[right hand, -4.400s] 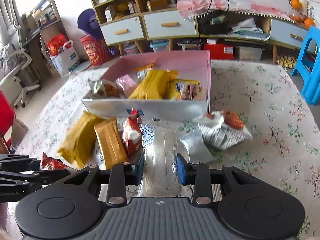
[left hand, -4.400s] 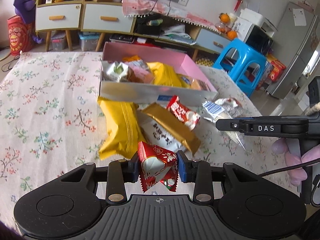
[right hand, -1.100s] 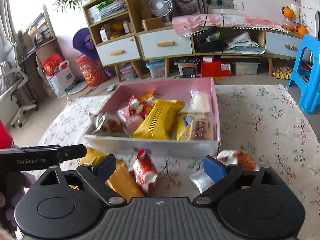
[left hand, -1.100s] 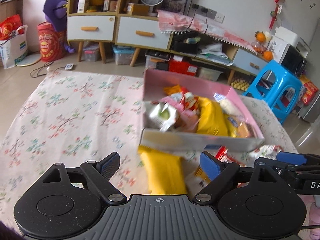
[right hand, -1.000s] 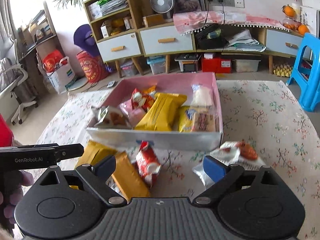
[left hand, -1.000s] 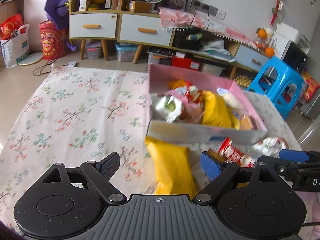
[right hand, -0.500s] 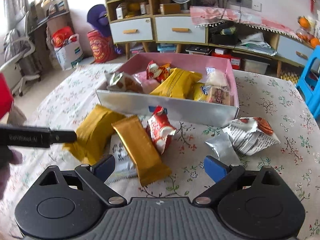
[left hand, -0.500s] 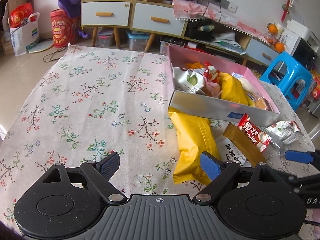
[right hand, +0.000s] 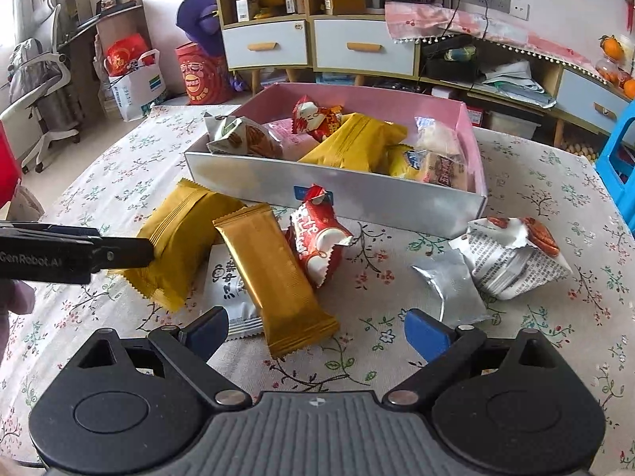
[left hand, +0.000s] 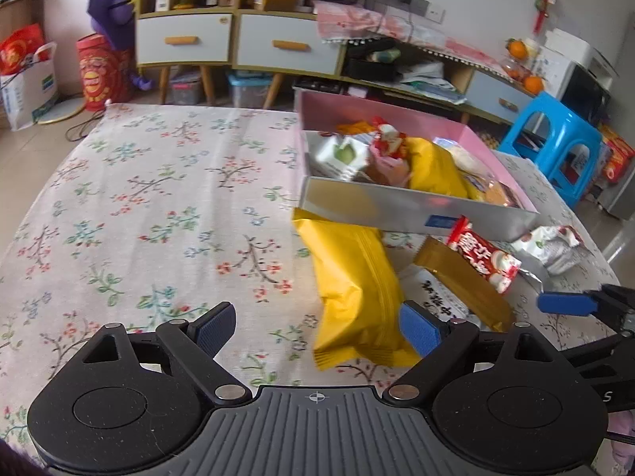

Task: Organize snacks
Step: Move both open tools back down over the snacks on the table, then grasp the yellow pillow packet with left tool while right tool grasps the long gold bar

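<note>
- we judge the job partly done: several snacks already sit in the pink box (right hand: 468, 127), while about six lie on the tablecloth (left hand: 139, 198) before it.
- our left gripper (left hand: 317, 327) is spread and empty, the yellow packet (left hand: 357, 289) just ahead.
- our right gripper (right hand: 317, 333) is spread and empty, the gold bar (right hand: 274, 273) just ahead, the silver pouch (right hand: 452, 289) beside its right finger.

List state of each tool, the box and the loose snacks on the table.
Left tool: open, empty.
Right tool: open, empty.
Pink box: open-topped, holding snacks.
Yellow packet: flat on cloth, outside box.
Gold bar: lying on white packet.
Red packet: on cloth against box front.
Silver pouch: flat on cloth.
</note>
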`<state>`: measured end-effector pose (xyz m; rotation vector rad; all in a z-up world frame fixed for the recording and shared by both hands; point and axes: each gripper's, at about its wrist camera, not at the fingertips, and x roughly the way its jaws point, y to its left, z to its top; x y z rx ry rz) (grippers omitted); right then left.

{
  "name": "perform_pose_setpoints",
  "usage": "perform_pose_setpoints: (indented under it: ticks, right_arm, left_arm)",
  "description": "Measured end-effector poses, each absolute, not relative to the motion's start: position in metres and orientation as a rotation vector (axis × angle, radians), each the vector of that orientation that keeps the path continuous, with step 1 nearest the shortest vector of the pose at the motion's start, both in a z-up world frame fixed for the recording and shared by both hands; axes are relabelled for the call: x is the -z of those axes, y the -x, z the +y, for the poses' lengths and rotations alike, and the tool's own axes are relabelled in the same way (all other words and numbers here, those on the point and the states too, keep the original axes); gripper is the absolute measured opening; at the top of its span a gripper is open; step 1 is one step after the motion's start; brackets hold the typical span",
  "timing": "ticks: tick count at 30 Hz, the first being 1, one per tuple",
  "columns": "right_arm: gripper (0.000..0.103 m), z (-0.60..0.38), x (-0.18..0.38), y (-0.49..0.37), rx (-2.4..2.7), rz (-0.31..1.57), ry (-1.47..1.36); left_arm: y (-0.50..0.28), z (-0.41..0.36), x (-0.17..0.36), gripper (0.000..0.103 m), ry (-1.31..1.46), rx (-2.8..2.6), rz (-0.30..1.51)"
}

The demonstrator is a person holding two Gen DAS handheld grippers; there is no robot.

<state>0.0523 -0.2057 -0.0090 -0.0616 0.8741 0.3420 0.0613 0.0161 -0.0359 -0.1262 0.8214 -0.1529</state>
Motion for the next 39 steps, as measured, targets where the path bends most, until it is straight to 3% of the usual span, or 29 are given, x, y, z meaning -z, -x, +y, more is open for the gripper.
perform_pose_setpoints:
  ticks: [8, 12, 15, 20, 27, 39]
  right_arm:
    - [0.076, -0.200, 0.010, -0.053, -0.376, 0.860, 0.084]
    - [0.064, -0.197, 0.012, -0.058, -0.380, 0.853, 0.090]
    - [0.059, -0.199, 0.013, -0.060, -0.387, 0.858, 0.067]
    - [0.047, -0.198, 0.011, -0.057, -0.416, 0.850, 0.062]
    - [0.026, -0.190, 0.008, -0.055, -0.450, 0.841, 0.074]
    - [0.019, -0.183, 0.002, -0.052, -0.457, 0.818, 0.110]
  left_arm:
    - [-0.061, 0.004, 0.036, 0.088, 0.096, 0.202, 0.779]
    - [-0.064, -0.002, 0.043, 0.088, 0.079, 0.210, 0.774]
    - [-0.064, -0.002, 0.044, 0.081, 0.084, 0.221, 0.767]
    - [-0.065, -0.003, 0.046, 0.058, 0.078, 0.218, 0.781]
    - [-0.063, -0.001, 0.043, 0.048, 0.078, 0.202, 0.786]
    - [-0.062, 0.000, 0.036, 0.034, 0.077, 0.190, 0.777]
